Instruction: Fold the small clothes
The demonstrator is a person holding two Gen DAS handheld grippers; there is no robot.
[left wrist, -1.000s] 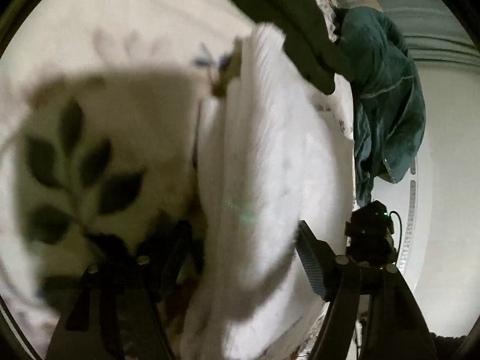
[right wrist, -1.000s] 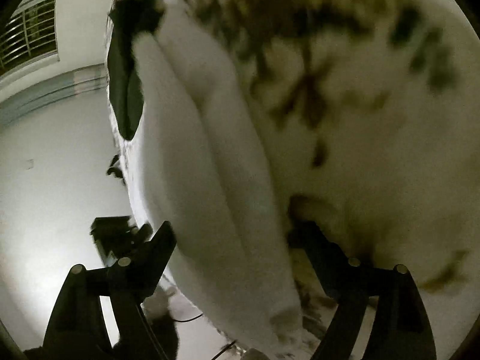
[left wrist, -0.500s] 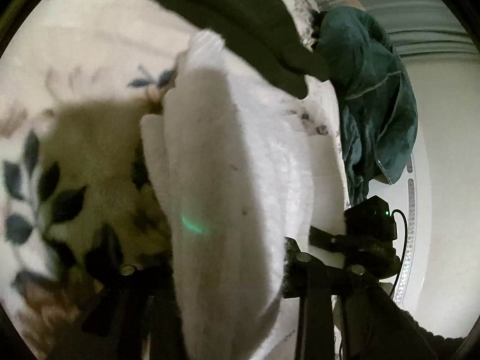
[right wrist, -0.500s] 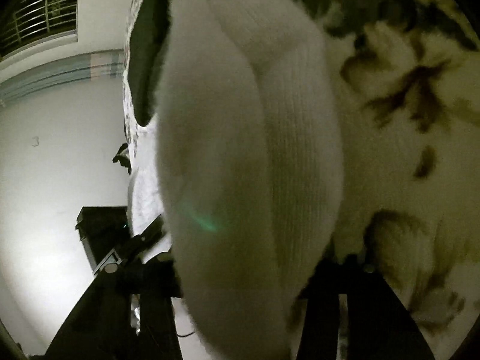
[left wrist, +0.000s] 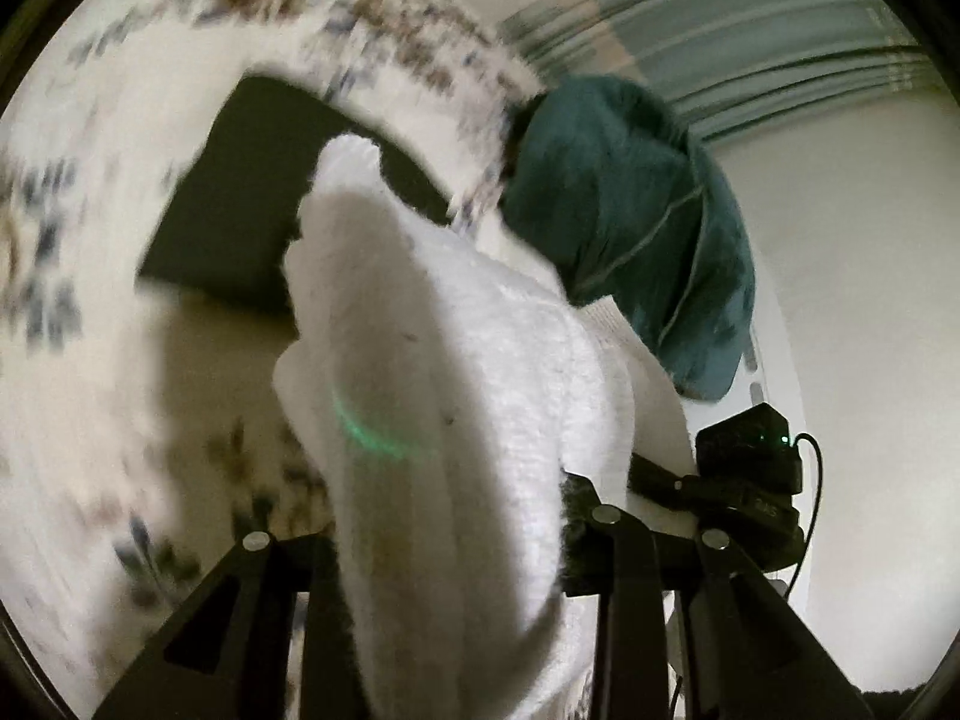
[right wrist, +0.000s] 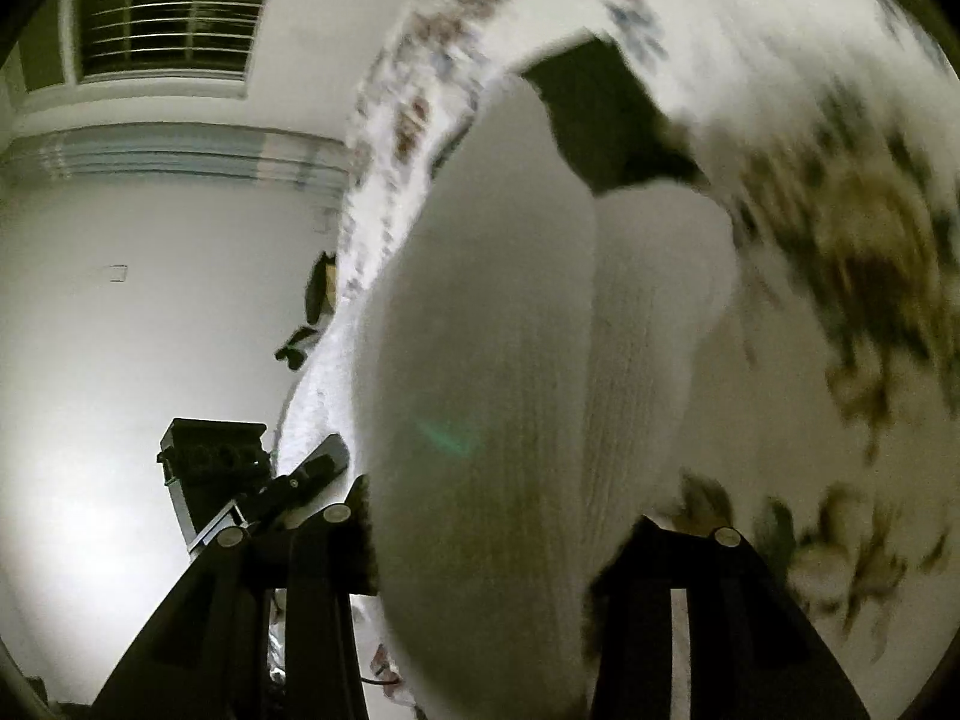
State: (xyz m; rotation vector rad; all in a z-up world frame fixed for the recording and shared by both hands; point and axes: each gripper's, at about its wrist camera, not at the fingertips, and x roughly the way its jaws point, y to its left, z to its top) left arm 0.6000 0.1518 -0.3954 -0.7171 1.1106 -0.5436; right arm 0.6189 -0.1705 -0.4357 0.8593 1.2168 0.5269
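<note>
On floral bedspread (left wrist: 90, 360) | both claws clamp white garment (left wrist: 456, 360) | containers: unseen

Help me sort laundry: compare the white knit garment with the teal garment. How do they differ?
The white knit garment is pale and ribbed; the teal garment is dark with light seam lines. The white one is clamped in the left gripper and the right gripper; the teal one hangs untouched over the bed's edge. Both are soft fabric.
</note>
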